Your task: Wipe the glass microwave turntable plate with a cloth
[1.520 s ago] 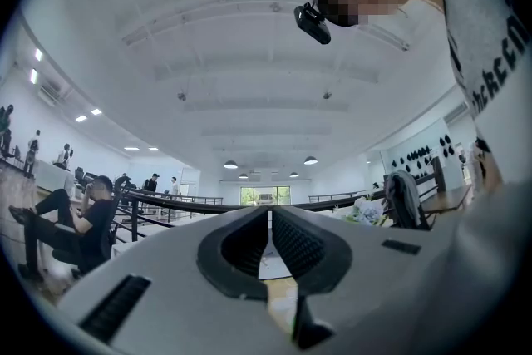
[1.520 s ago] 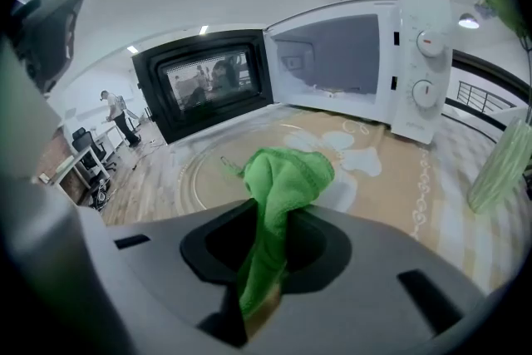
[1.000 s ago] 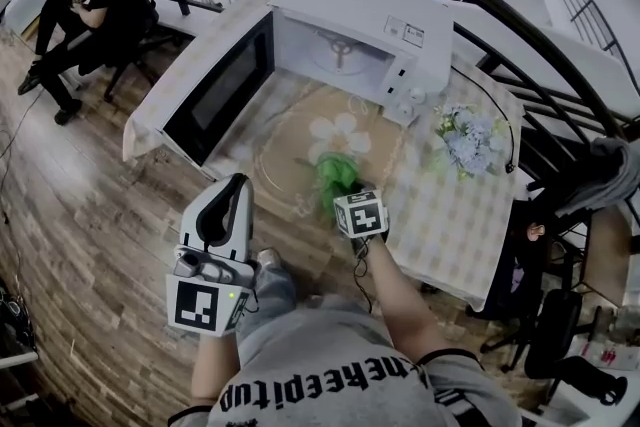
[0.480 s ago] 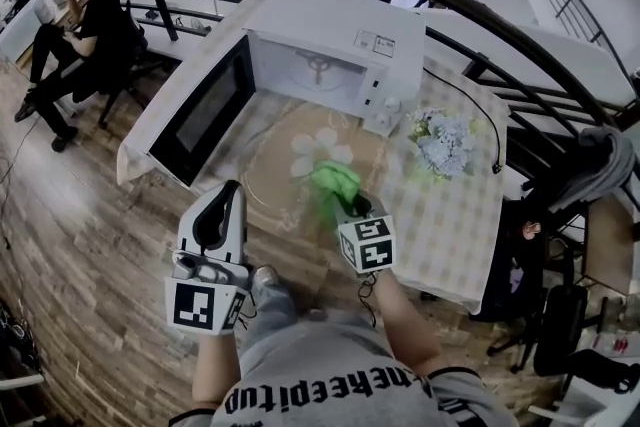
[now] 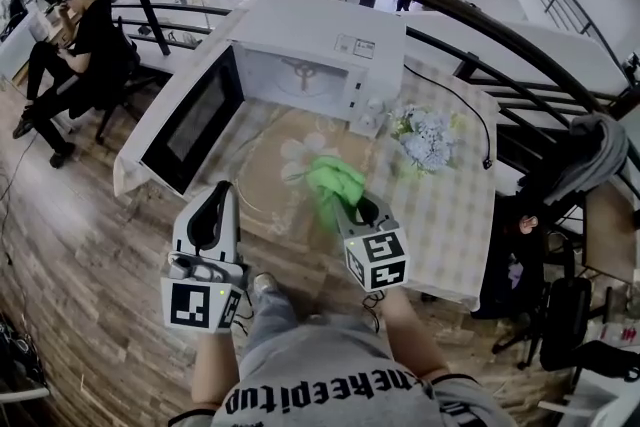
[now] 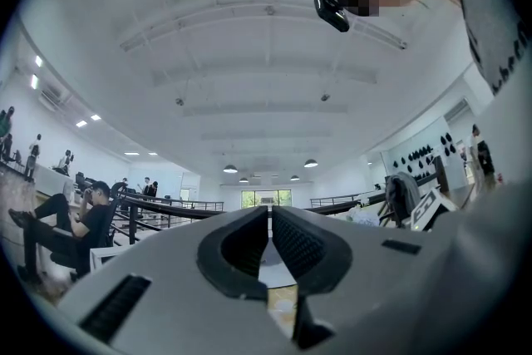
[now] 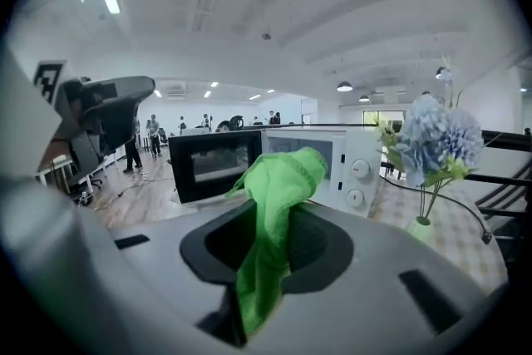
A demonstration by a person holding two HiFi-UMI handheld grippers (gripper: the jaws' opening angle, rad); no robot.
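The round glass turntable plate [image 5: 268,177] lies flat on the tablecloth in front of the white microwave [image 5: 320,40], whose door [image 5: 190,120] hangs open to the left. My right gripper [image 5: 352,205] is shut on a green cloth [image 5: 335,177], held above the plate's right part; whether the cloth touches the glass I cannot tell. In the right gripper view the cloth [image 7: 274,204] bunches up out of the jaws of the right gripper [image 7: 268,262], with the microwave [image 7: 332,162] behind. My left gripper [image 5: 220,190] is off the table's front edge, tilted upward; the left gripper [image 6: 270,216] is shut and holds nothing.
A vase of pale blue flowers [image 5: 425,137] stands right of the microwave, with a black cable [image 5: 470,115] curving behind it. A dark railing [image 5: 480,45] arcs behind the table. A person [image 5: 75,35] sits at far left. A second table [image 5: 615,245] stands at the right.
My right gripper has drawn back toward me with the green cloth, off the plate's middle. The left gripper has kept its place, shut.
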